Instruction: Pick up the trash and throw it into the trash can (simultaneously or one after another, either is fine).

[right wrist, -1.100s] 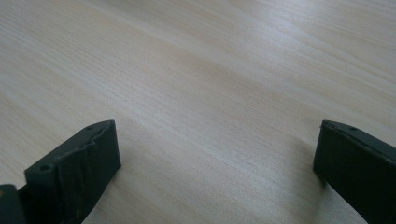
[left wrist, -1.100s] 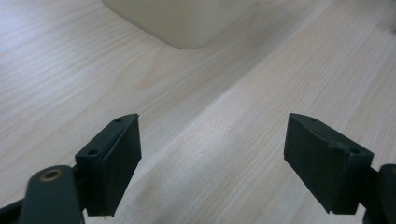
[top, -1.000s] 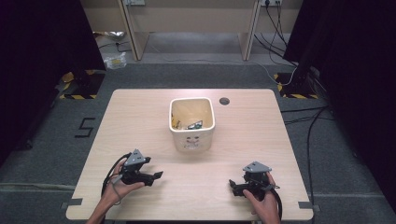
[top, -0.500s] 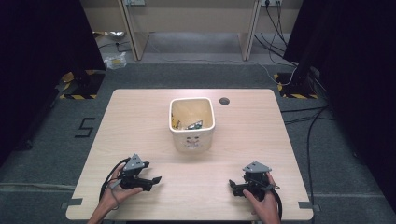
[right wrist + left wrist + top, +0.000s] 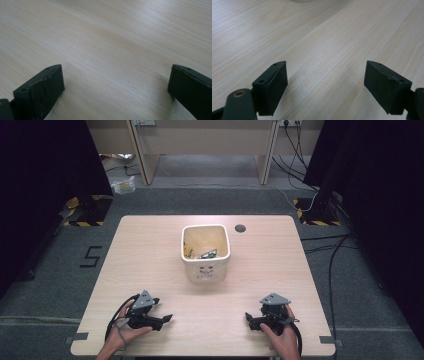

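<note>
A cream plastic bin [image 5: 205, 254] stands in the middle of the wooden table [image 5: 150, 250], with a few small items lying in its bottom. Near the front left edge a hand holds my left gripper [image 5: 163, 312], which rests low over the table with its jaws pointing right. In the left gripper view the left gripper [image 5: 325, 87] is open over bare wood. At the front right, my right gripper [image 5: 249, 319] points left in the other hand. That right gripper [image 5: 115, 90] also stands open, nothing between its fingers [image 5: 42, 87].
A round cable hole [image 5: 240, 228] sits in the table behind the bin on the right. The bin's base [image 5: 302, 0] peeks in at the top of the left gripper view. Cables trail on the grey floor [image 5: 330, 270] to the right.
My left gripper has slid a little toward the near table edge. The right gripper and the bin have stayed put.
</note>
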`<state>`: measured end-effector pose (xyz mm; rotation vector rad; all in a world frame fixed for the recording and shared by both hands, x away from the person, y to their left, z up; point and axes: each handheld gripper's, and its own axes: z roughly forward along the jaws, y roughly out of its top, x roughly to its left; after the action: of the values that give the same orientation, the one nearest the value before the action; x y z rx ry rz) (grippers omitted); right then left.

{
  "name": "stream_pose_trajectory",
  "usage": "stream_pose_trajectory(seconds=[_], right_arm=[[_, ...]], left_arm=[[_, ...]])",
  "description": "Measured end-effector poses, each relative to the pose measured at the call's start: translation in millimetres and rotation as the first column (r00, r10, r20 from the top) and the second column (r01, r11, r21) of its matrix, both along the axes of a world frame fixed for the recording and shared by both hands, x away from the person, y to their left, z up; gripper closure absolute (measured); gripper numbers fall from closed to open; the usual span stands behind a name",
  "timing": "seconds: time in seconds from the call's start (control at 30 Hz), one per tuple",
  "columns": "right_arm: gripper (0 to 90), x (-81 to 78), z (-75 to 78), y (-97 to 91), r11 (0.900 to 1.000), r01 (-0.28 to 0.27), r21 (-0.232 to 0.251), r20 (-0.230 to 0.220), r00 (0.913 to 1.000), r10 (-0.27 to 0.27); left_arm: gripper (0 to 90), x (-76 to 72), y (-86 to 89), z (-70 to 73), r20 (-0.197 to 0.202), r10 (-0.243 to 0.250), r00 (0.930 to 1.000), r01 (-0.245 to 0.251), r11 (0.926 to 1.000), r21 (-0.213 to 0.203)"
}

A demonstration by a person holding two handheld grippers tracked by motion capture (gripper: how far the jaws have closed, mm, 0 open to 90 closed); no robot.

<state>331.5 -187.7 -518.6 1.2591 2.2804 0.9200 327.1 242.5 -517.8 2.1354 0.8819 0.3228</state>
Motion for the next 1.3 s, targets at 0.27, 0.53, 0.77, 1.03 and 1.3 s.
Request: stream_pose_trajectory(seconds=[0.27,0.53,0.77,1.03,1.3], right_arm=[[0.8,-0.2,0.1,-0.1,1.0000,-0.003,-0.001,-0.001,1.0000,0.003],[0.8,-0.5,0.0,-0.1,0.9999,-0.010,-0.006,0.003,0.9999,0.010],[0.8,-1.0,0.0,0.0,0.9999,-0.010,-0.007,0.003,0.9999,0.010],[0.8,-1.1,-0.1,0.2,0.9999,-0.011,-0.005,0.001,0.9999,0.011],[0.8,-1.1,0.0,0.2,0.9999,-0.011,-0.005,0.001,0.9999,0.011]], left_arm=[[16.6,-5.4,-3.2,-3.8,0.011,0.001,0.9999,-0.001,0.9991,0.044],[15.8,-10.9,-2.4,-5.5,0.023,0.018,0.9996,-0.019,0.9992,0.035],[14.7,-12.3,-2.9,-5.7,0.021,0.026,0.9994,-0.027,0.9990,0.035],[14.4,-12.2,-3.0,-5.8,0.022,0.026,0.9994,-0.027,0.9990,0.035],[14.4,-12.2,-2.9,-5.7,0.021,0.025,0.9995,-0.026,0.9990,0.035]])
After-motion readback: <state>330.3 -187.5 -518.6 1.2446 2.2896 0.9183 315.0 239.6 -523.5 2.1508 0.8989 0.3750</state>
